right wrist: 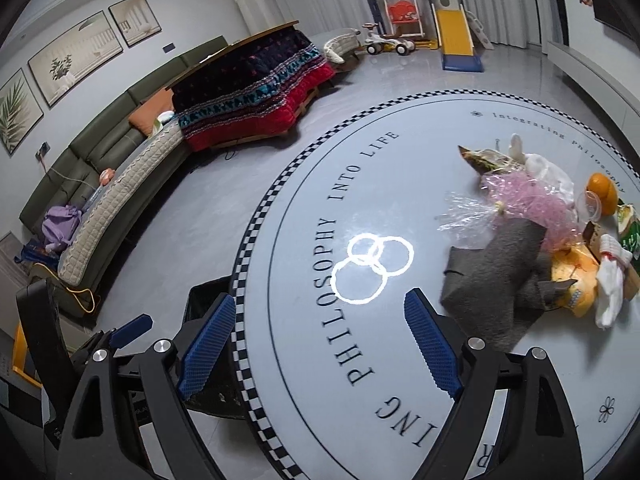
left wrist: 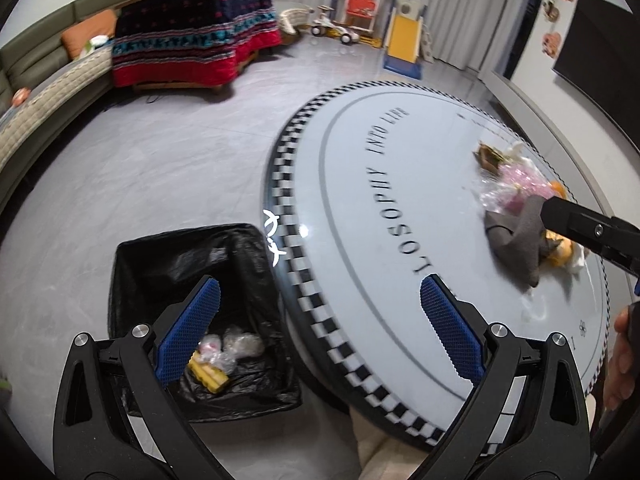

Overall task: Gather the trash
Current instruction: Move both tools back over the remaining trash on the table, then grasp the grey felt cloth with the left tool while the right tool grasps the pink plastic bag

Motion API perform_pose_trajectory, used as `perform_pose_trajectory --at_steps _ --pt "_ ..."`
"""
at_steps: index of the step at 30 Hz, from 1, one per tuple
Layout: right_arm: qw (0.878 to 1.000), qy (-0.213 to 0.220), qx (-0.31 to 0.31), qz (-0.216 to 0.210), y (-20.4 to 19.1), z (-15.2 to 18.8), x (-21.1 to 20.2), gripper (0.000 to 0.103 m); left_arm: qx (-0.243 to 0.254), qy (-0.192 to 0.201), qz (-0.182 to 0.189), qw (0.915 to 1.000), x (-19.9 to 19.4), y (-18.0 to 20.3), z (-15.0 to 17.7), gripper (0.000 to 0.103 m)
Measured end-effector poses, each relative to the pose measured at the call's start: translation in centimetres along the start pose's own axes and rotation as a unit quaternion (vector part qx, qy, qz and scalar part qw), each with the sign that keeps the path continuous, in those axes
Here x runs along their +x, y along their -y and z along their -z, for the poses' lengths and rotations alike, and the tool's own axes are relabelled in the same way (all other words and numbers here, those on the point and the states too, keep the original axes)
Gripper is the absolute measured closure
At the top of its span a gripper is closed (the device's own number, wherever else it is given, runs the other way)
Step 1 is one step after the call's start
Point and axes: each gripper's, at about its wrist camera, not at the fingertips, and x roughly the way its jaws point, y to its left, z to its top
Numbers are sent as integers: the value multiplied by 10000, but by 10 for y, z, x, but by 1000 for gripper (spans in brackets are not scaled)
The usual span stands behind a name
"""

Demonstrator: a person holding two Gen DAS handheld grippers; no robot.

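Note:
A pile of trash lies on the round white table: a grey cloth, pink cellophane, a yellow snack bag, a white glove, an orange and a brown wrapper. My right gripper is open and empty, above the table edge, left of the pile. My left gripper is open and empty, over the gap between table and the black-lined bin, which holds a yellow wrapper and clear plastic. In the left wrist view the right gripper's arm reaches beside the grey cloth.
The bin stands on the grey floor against the table's left edge. A green sofa, a low table under a red and dark blanket and a children's slide stand far behind.

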Motion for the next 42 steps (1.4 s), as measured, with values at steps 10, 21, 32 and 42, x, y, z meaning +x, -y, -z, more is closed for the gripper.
perform_pose_trajectory --at_steps 10,21,32,42 --pt "9966 497 593 271 75 -14 -36 14 724 -275 453 9960 31 85 -13 6" --pt "9963 -36 646 565 130 -23 -25 12 1183 -569 1008 9862 72 162 -19 6" --pt "9937 -137 791 776 168 -51 -6 12 1627 -707 926 9798 123 219 -28 6" --pt "9937 -565 611 744 181 -64 30 33 1504 -974 1184 9767 150 218 -25 41"
